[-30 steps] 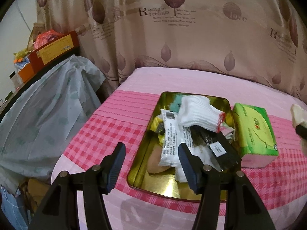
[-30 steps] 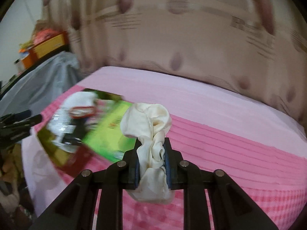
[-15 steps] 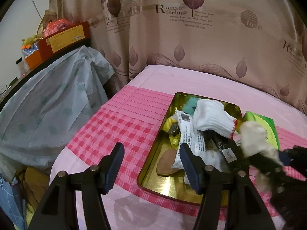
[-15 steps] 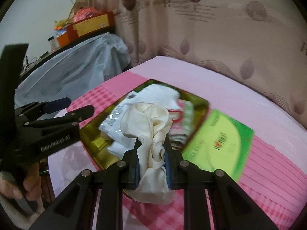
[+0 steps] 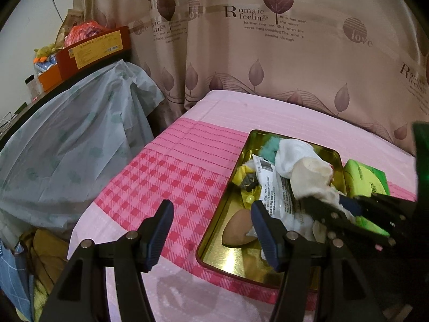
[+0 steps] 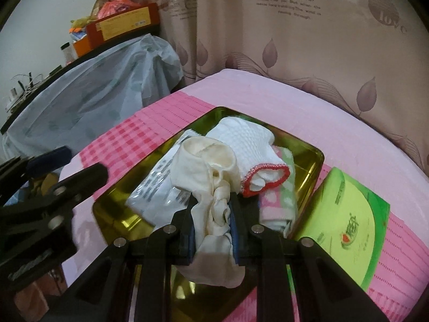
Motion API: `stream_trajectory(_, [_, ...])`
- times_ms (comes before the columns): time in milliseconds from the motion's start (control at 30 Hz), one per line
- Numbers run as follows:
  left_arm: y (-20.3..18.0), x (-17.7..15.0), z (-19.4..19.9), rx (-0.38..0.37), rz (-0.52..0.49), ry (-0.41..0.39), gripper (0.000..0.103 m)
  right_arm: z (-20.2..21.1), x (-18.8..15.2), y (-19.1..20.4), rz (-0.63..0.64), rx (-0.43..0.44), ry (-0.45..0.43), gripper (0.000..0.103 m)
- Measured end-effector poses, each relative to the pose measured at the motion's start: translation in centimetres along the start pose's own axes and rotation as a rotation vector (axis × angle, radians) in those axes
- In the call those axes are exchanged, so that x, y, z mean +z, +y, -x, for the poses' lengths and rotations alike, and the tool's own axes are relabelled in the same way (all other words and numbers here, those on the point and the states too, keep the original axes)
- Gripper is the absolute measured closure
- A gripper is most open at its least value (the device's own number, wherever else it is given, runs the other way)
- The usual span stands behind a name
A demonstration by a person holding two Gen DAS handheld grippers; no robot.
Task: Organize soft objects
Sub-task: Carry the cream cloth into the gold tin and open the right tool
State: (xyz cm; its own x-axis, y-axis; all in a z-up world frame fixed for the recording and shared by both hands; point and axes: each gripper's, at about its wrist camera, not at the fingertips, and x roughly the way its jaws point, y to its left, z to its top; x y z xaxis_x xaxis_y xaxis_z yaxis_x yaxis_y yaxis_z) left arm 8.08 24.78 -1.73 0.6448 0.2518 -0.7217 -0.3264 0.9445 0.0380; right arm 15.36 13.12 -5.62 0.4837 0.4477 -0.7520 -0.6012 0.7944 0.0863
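Observation:
My right gripper (image 6: 211, 212) is shut on a cream cloth (image 6: 209, 171) and holds it over the gold tin tray (image 6: 308, 150); the cloth also shows in the left wrist view (image 5: 313, 177). The tray (image 5: 211, 238) holds a white sock with a red cuff (image 6: 252, 145), a white plastic packet (image 5: 270, 187), a pink-green cloth (image 6: 278, 204), a teal piece (image 5: 270, 147) and a tan pad (image 5: 237, 228). My left gripper (image 5: 211, 233) is open and empty, near the tray's near-left edge.
A green tissue pack (image 6: 346, 228) lies right of the tray on the pink bedspread (image 5: 174, 177). A curtain (image 5: 268, 53) hangs behind. At left stands furniture under a plastic cover (image 5: 67, 147), with boxes (image 5: 91, 51) on top.
My right gripper has carried the cream cloth leftward from beyond the tissue pack to over the tray. The left gripper has drifted slightly left and stayed open.

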Motion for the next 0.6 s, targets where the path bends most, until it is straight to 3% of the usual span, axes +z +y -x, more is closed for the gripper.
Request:
stream_trajectory(200, [-0.1,0.0,0.0,-0.004,0.001,0.005,0.042,-1.1,0.6,-0.5,-0.009,-0.018,0.001,0.082])
stream_trajectory(600, [-0.2,-0.1,-0.2,-0.016,-0.002,0.011,0.042,0.1,0.3,0.0,-0.003,-0.025,-0.019,0.067])
